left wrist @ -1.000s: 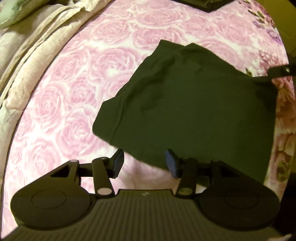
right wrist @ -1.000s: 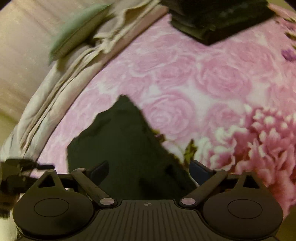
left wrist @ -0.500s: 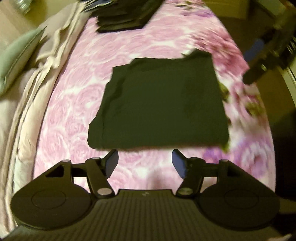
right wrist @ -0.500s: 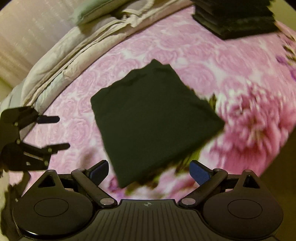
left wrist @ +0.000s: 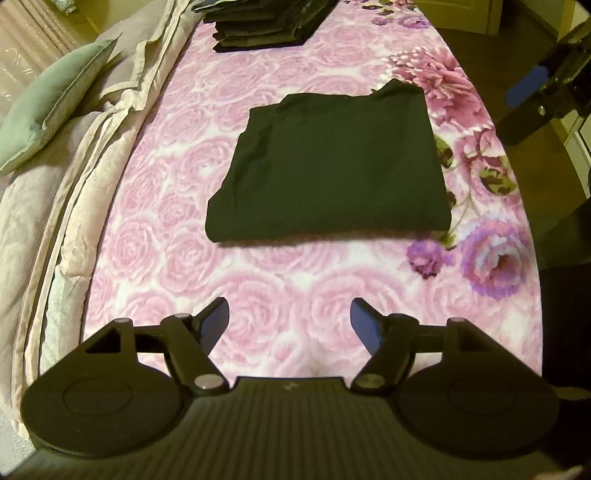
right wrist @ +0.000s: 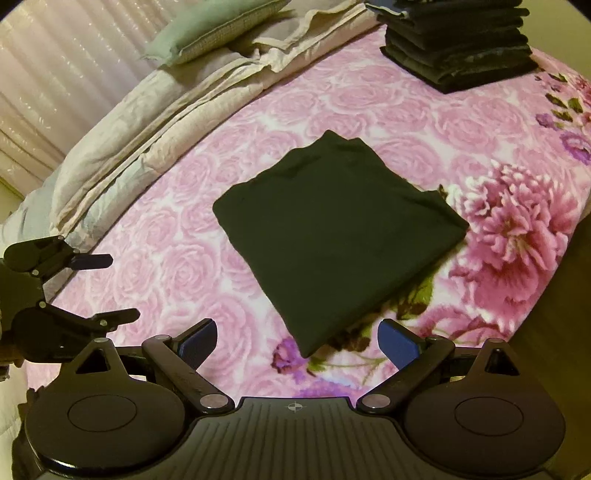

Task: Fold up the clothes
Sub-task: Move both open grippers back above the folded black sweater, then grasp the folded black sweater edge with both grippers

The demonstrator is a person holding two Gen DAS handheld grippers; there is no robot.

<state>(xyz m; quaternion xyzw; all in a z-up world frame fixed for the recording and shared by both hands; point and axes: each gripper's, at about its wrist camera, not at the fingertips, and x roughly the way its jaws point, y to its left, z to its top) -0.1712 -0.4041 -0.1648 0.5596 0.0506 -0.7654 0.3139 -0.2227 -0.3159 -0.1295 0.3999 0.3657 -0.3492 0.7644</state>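
Note:
A dark folded garment [left wrist: 328,166] lies flat as a rough square on the pink rose bedspread [left wrist: 258,302]; it also shows in the right wrist view [right wrist: 336,236]. My left gripper [left wrist: 288,317] is open and empty, held back from the garment's near edge. My right gripper [right wrist: 297,338] is open and empty, above the garment's near corner. The left gripper also shows at the left edge of the right wrist view [right wrist: 107,288]. The right gripper shows at the far right of the left wrist view [left wrist: 532,96].
A stack of folded dark clothes [right wrist: 458,44] sits at the far end of the bed, also in the left wrist view [left wrist: 266,22]. A beige quilt [left wrist: 55,206] and a green pillow [left wrist: 55,103] lie along the left. The bed edge drops off at right [left wrist: 524,206].
Both grippers have pulled back and up from the garment. It now lies free and flat on the bed, and more of the bed shows in both views.

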